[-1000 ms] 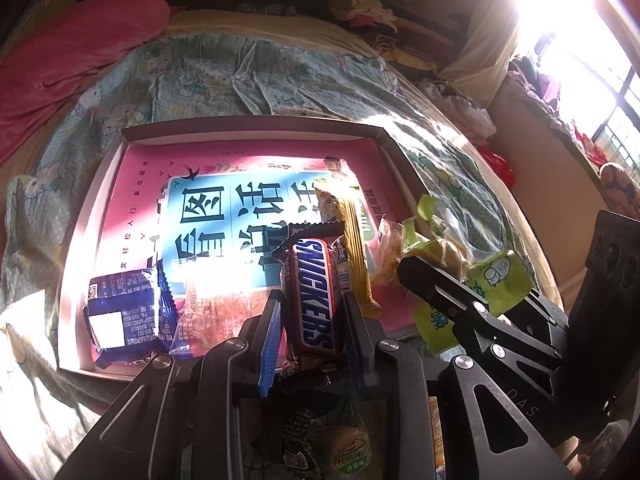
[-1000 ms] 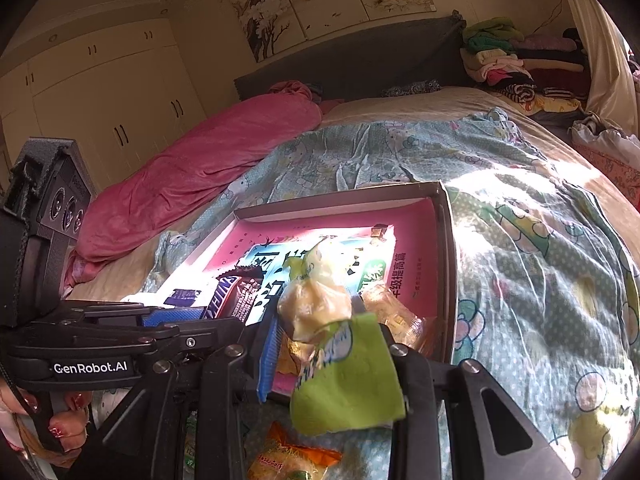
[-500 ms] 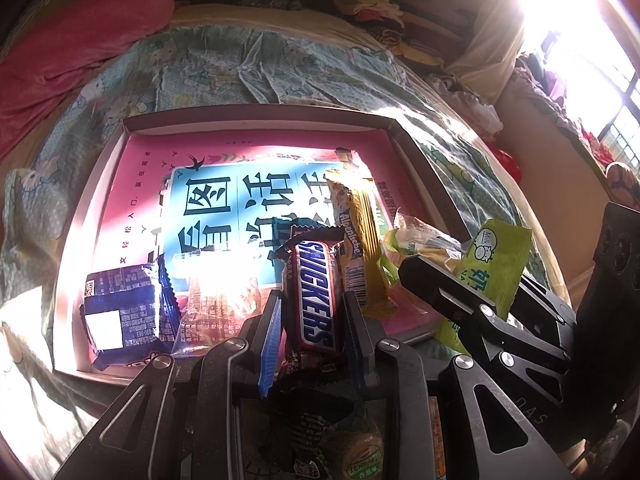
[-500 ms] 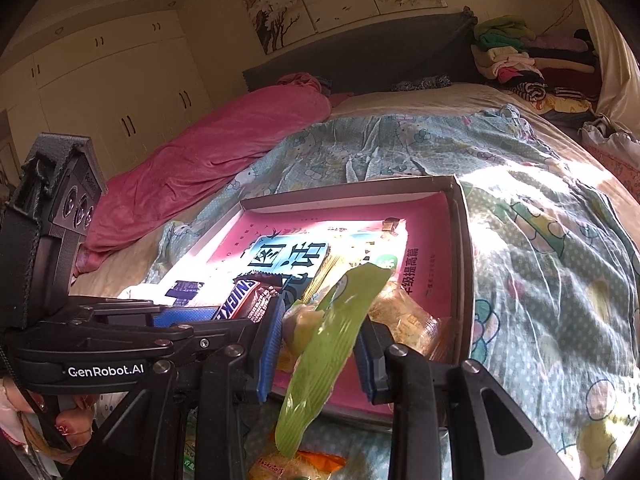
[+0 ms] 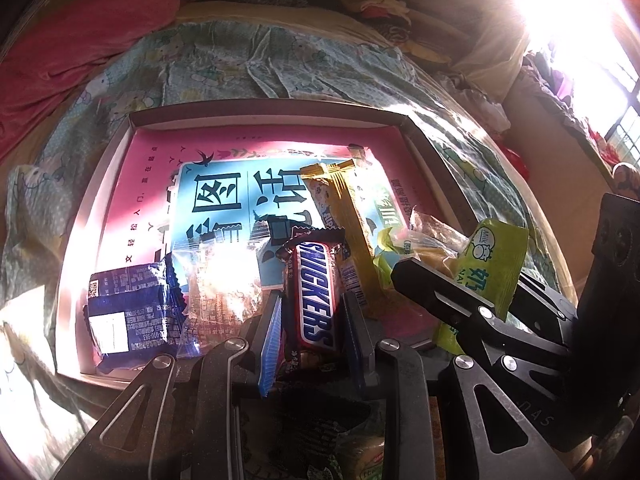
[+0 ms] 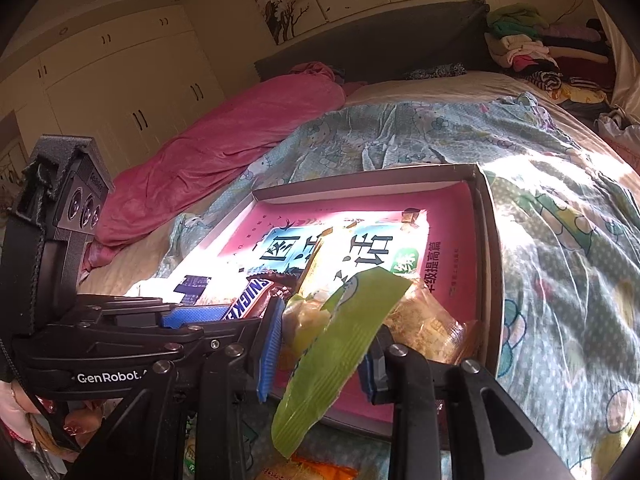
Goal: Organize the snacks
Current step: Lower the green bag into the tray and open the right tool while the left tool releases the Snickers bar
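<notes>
My left gripper (image 5: 314, 316) is shut on a Snickers bar (image 5: 314, 292), held over the near edge of a shallow box (image 5: 256, 108) with a pink and blue printed bottom. My right gripper (image 6: 320, 344) is shut on a green snack packet (image 6: 340, 352), held over the box's near right corner; the packet also shows in the left wrist view (image 5: 494, 264). In the box lie a dark blue packet (image 5: 128, 316), a clear packet (image 5: 224, 284), a long yellow bar (image 5: 344, 216) and a clear-wrapped pastry (image 6: 424, 328).
The box (image 6: 486, 240) lies on a bed with a green patterned cover (image 6: 560, 260). A pink quilt (image 6: 216, 156) lies at the far left. More snack packets (image 5: 360, 452) lie below the grippers. Folded clothes (image 6: 532, 44) are piled at the headboard.
Both grippers have moved forward over the box with their snacks still held. The green packet has turned edge-on and tilted in the right gripper.
</notes>
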Motion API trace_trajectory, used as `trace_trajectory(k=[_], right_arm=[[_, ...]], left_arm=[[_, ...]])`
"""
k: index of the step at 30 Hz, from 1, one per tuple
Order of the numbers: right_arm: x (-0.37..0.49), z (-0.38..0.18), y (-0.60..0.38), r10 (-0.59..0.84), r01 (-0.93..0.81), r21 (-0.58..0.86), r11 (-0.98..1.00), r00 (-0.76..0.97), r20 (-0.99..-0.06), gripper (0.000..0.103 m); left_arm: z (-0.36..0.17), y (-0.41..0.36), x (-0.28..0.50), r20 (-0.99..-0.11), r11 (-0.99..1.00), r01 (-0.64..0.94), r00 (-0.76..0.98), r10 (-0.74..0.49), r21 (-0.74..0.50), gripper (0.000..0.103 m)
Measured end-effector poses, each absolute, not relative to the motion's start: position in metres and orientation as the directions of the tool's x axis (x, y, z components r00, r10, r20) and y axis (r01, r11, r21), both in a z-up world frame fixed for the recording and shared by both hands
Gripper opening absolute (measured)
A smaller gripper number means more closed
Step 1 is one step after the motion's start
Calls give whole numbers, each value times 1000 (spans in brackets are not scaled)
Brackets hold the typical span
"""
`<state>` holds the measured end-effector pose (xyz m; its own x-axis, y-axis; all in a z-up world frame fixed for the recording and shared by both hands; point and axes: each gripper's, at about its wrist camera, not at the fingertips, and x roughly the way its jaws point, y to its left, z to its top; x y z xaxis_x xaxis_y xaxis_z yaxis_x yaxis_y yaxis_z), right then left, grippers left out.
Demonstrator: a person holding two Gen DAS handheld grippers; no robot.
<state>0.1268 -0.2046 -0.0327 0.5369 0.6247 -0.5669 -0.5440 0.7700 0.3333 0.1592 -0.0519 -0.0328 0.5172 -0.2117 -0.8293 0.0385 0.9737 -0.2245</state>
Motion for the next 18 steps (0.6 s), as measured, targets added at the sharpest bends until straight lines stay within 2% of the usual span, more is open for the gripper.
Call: trace_trajectory(k=[18], right_arm=[[129,-33,-201,632,-564,328,758,510,-584,33]], left_arm=[[-36,-52,164,-837,978,29,512,-194,-209,30]])
